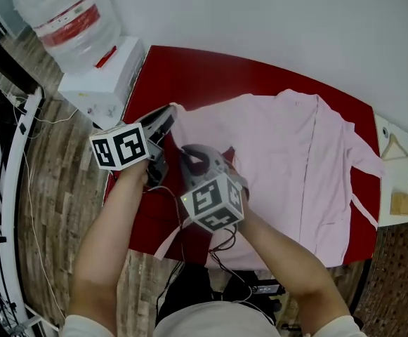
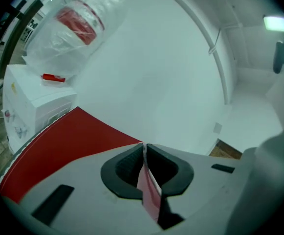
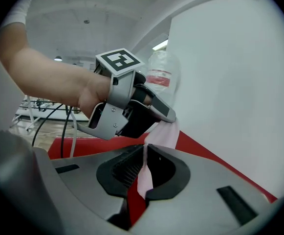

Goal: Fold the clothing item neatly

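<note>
Clamped on one edge of pink shirt [image 1: 288,160] by left hand-held gripper [image 2: 144,150] and, just beside it, right hand-held gripper [image 3: 144,151], likely for lifting off red worktop [image 1: 189,72] into a fold.

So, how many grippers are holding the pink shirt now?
2. The left gripper pinches the shirt's far-left corner; the right gripper pinches the same edge just beside it, nearer the person.

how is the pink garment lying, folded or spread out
Mostly spread, not folded: the pink garment lies open across the red table; only one end is lifted, pinched in the left gripper and right gripper.
</note>
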Action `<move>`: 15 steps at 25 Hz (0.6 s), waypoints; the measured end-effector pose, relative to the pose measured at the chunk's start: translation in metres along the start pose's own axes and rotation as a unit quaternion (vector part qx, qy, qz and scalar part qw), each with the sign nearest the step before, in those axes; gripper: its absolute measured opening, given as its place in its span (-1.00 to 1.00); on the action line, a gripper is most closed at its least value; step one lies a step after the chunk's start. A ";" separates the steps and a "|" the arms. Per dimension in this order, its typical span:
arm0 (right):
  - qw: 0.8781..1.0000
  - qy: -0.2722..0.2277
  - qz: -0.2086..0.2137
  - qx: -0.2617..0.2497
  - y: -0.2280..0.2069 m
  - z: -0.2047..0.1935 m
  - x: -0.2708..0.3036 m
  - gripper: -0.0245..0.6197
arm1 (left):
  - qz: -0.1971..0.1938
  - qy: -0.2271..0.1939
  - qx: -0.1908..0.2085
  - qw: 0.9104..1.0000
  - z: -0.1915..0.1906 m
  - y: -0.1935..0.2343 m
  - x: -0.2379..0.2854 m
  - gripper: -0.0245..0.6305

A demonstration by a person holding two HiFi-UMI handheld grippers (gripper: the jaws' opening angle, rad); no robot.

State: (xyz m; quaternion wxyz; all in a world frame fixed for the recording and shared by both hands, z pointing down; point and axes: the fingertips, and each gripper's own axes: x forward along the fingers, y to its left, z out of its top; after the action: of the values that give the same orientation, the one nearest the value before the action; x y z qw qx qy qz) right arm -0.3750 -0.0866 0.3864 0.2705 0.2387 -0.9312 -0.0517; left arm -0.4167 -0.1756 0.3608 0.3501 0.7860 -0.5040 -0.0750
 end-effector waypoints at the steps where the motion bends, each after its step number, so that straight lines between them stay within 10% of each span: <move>1: 1.000 -0.003 -0.004 0.006 -0.006 -0.002 -0.007 -0.82 | -0.003 0.001 0.004 1.000 0.000 -0.009 0.006 -0.85; 15: 0.997 -0.025 -0.045 0.061 -0.083 -0.047 -0.106 -0.82 | -0.035 0.040 0.087 0.995 -0.033 -0.140 0.088 -0.85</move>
State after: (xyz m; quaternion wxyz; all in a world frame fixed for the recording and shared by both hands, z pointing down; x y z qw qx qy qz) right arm -0.2375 -0.1083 0.3566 0.2291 0.2949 -0.9276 -0.0130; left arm -0.2551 -0.1997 0.3186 0.2976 0.8327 -0.4667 -0.0120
